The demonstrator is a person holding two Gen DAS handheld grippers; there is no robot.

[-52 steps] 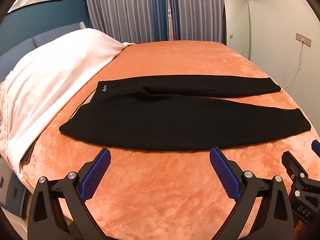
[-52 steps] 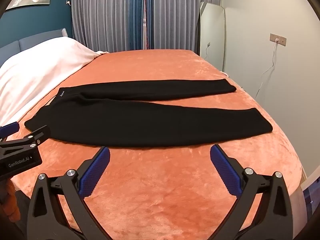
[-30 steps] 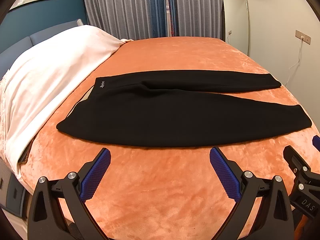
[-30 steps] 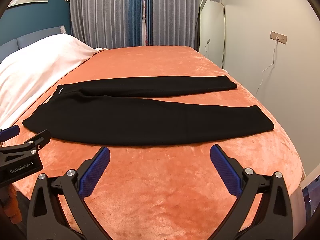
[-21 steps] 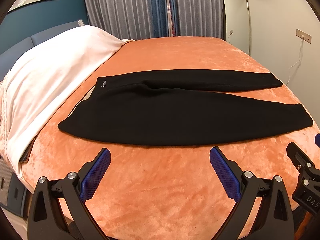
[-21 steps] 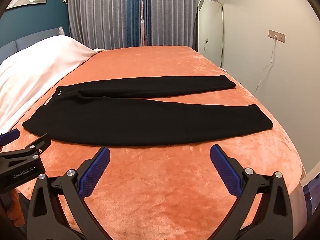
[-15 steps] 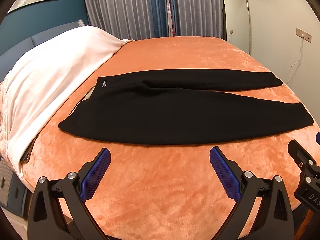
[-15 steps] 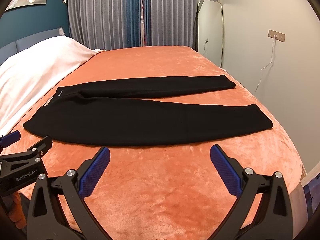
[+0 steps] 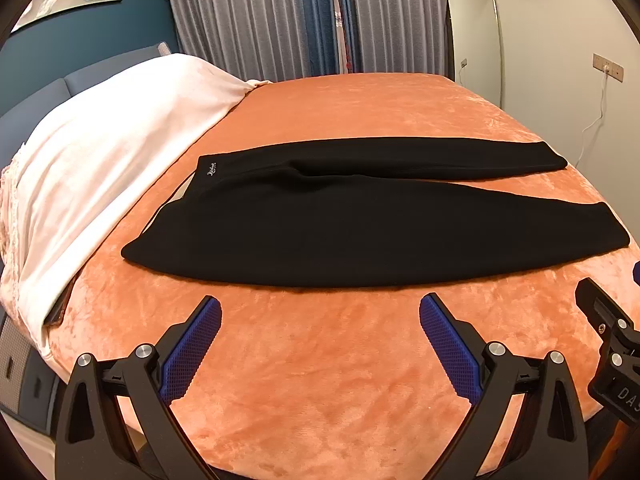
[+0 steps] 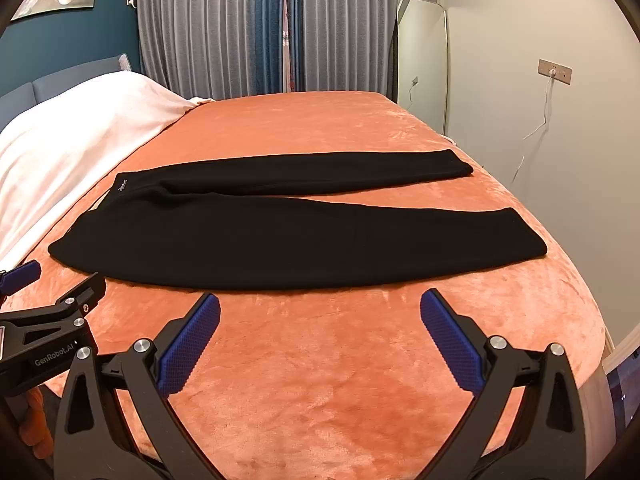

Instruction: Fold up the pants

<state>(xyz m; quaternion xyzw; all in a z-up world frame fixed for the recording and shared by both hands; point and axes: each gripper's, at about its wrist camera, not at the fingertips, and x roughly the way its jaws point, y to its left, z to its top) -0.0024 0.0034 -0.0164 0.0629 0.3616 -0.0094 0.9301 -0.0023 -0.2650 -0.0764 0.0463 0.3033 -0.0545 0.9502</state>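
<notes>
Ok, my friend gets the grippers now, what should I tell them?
Left hand-held gripper: open, holding nothing, above the orange blanket.
Right hand-held gripper: open, holding nothing too.
The black pants lie flat on the bed, waistband toward the white duvet, both legs spread apart, cuffs pointing right.
Done: pants laid out. No fold yet.
Left: probably bring one leg over the other, then fold the length.
</notes>
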